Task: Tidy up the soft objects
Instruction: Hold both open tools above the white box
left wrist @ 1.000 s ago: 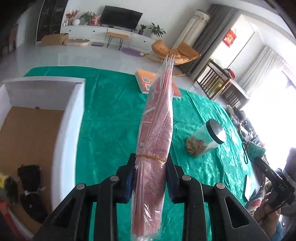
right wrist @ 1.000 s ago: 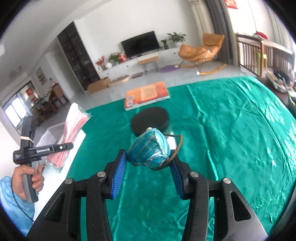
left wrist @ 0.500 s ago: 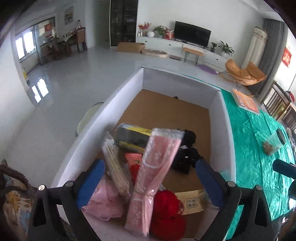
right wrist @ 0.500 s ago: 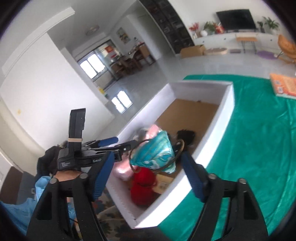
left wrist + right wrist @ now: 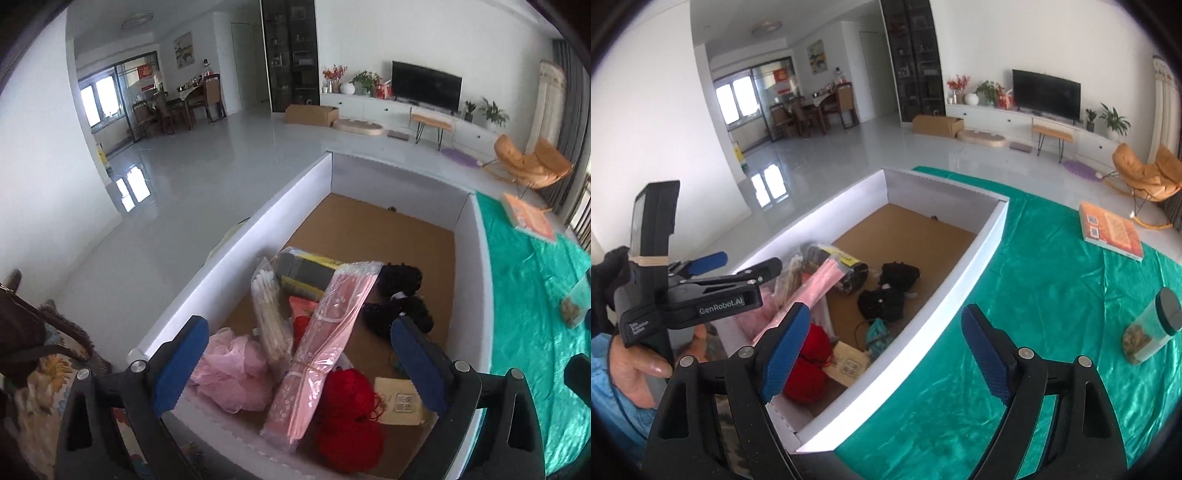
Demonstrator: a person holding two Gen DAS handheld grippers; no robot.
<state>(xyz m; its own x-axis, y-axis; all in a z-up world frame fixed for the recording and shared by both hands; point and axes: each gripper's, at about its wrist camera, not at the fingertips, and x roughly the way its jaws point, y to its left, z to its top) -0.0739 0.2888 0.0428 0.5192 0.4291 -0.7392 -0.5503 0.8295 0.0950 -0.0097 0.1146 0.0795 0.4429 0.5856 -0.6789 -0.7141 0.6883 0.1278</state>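
Pink plastic-wrapped packet [image 5: 325, 343] and teal woven pouch [image 5: 878, 332] lay in the white cardboard box [image 5: 979, 254], so with my left gripper [image 5: 299, 365] released and my right gripper [image 5: 882, 354] just opened empty, I judged the drop finished and the green cloth [image 5: 1034, 295] next.

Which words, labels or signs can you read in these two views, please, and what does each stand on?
"GenRobot.AI": on the side of the left gripper.
Small print on its handle strap: too blurred.
Tan card in the white box: printed mark, unreadable.
Orange book cover: too small.
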